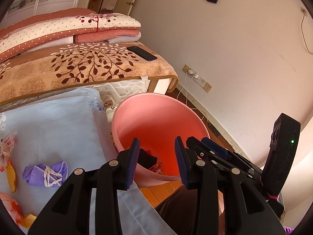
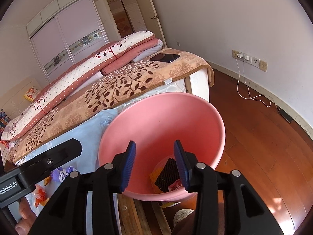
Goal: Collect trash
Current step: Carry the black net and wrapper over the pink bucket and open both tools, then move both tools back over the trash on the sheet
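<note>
A pink bin [image 1: 156, 107] stands on the floor against the bed's edge. In its bottom lie a black ridged sponge [image 1: 146, 158] and some wrappers. My left gripper [image 1: 157, 148] hangs open over the bin's near rim with nothing between its blue pads. Left of it, on a light blue sheet [image 1: 58, 121], lie a bundled purple face mask [image 1: 46, 173], a clear snack wrapper [image 1: 7, 146] and an orange scrap [image 1: 11, 178]. My right gripper [image 2: 155, 148] is open and empty above the bin [image 2: 166, 98], with the sponge [image 2: 169, 172] showing below it.
The bed carries a tan leaf-patterned blanket [image 2: 127, 82], folded quilts [image 2: 97, 58] and a black phone [image 2: 165, 57]. Wall sockets [image 2: 248, 59] feed white cables that trail over the wooden floor [image 2: 254, 137] on the right. A person's dark-trousered leg [image 1: 176, 205] is below the grippers.
</note>
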{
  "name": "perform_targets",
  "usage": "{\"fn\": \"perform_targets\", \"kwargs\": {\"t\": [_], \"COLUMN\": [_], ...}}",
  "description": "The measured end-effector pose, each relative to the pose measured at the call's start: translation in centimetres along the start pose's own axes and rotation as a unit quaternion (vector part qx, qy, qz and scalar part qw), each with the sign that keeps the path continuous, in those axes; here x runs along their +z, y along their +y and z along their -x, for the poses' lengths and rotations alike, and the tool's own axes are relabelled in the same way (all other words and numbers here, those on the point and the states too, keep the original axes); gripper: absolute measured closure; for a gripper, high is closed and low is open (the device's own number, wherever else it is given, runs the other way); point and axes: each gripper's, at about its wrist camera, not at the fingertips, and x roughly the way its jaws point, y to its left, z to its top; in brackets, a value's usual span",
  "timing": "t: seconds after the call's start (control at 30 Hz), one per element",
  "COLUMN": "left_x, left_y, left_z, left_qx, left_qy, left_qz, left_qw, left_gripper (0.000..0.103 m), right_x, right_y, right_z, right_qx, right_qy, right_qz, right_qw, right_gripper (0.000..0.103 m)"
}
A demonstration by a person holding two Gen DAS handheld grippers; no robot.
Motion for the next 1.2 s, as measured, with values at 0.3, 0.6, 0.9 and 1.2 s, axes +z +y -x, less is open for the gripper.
{"fn": "perform_targets", "kwargs": {"t": [0.3,0.6,0.9,1.2], "left_x": [-1.5,-3.2,-5.1,-7.9], "left_y": [2.5,5.8,9.3,12.8], "left_z": [3.5,7.2,10.9,13.3], "left_qx": [0.043,0.092,0.15,0.2], "left_qy": [-0.014,-0.029,-0.055,-0.074], "left_qz": [0.013,0.035,0.053,0.086], "left_qw": [0.9989,0.9948,0.9856,0.9731], "left_gripper": [0.066,0.066,0.066,0.066], "right_x": [-0.9,-2.8,-5.6,-7.8], "right_y": [3.7,7.8,11.0,13.1], "right_z": [1.2,1.4,1.0,0.2], "right_qx": [0.045,0.086,0.117,0.148], "right_qy": [0.001,0.023,0.055,0.088], "right_qz": [0.034,0.07,0.104,0.134], "right_qw": [0.998,0.994,0.986,0.976], "right_gripper": [0.06,0.06,0.06,0.06]}}
